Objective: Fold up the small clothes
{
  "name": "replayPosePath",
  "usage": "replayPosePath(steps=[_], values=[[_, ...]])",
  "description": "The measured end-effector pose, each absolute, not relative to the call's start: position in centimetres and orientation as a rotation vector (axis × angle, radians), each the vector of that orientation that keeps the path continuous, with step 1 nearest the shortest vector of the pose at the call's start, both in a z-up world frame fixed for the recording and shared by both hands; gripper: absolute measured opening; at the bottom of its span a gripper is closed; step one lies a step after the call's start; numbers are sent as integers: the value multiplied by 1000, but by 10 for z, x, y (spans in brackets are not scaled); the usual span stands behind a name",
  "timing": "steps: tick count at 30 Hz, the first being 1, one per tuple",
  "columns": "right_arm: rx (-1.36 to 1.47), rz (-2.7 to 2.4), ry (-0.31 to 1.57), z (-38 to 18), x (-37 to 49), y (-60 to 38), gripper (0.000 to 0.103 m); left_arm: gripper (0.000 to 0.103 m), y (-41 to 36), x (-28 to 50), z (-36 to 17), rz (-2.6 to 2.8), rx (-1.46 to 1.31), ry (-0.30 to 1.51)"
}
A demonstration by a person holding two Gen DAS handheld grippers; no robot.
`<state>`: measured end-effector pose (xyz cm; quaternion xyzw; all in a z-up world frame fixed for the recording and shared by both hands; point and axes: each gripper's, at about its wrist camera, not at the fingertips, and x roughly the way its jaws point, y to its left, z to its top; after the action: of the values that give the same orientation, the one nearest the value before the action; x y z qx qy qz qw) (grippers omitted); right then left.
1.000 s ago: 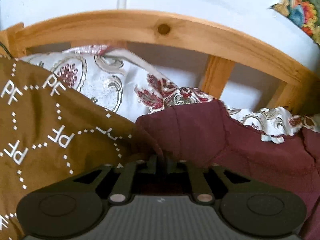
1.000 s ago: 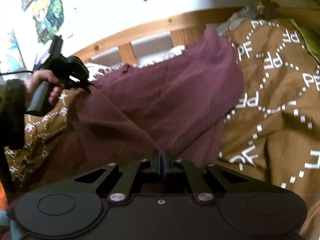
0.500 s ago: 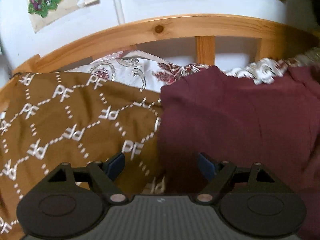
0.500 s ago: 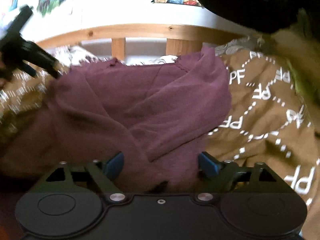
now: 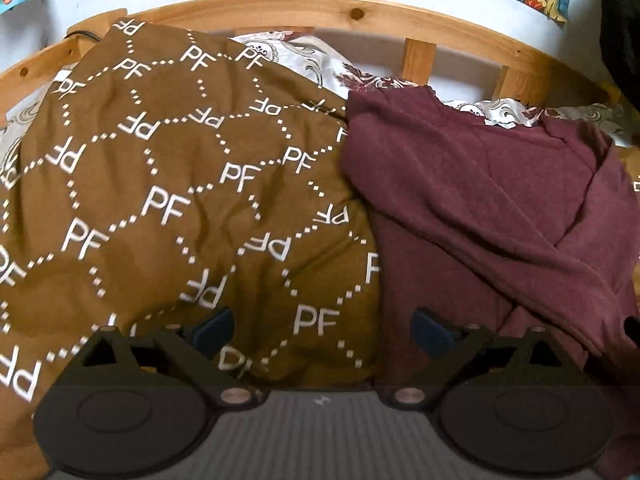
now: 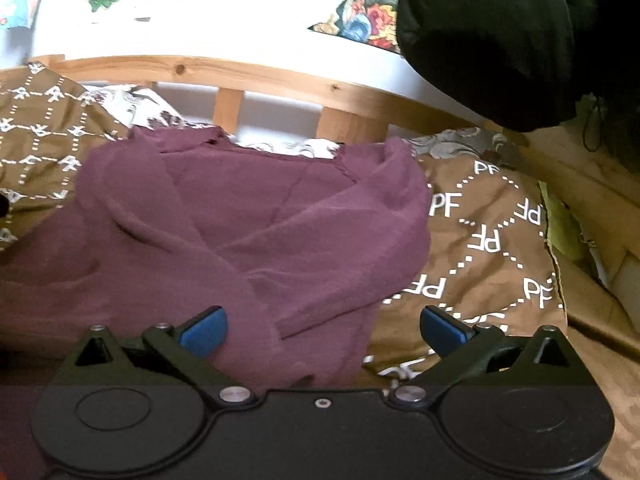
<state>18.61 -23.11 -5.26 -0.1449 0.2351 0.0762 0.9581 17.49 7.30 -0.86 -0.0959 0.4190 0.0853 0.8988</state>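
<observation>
A maroon long-sleeved top (image 6: 256, 232) lies on a brown blanket (image 6: 492, 240) printed with white "PF" letters, its sleeves crossed over its body. My right gripper (image 6: 324, 330) hovers at the top's near edge, and its jaws are opening. The cloth lies under the gap and the blue pads (image 6: 204, 330) are not pressing it. In the left wrist view the top (image 5: 492, 208) is at the right. My left gripper (image 5: 322, 330) hangs over the blanket (image 5: 168, 184) beside the top's left edge. Its jaws are opening, with nothing between them.
A wooden bed rail (image 5: 360, 12) runs along the far side, with a white patterned sheet (image 5: 296, 56) in front of it. Posters hang on the wall (image 6: 352, 4). A black cloth mass (image 6: 492, 36) looms at the upper right, and a yellow-green item (image 6: 560, 228) lies at the blanket's right edge.
Both grippers were shut on the maroon top and have let go and opened. The left one has drawn back leftwards over the blanket. The top now lies flat with its sleeves folded in.
</observation>
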Motion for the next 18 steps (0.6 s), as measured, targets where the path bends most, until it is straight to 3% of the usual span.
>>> replayPosePath(steps=[13, 18], values=[[-203, 162, 575, -49, 164, -211, 102, 101, 90, 208, -3, 212, -232, 772], [-173, 264, 456, -60, 160, -209, 102, 102, 91, 263, -8, 231, -255, 763]])
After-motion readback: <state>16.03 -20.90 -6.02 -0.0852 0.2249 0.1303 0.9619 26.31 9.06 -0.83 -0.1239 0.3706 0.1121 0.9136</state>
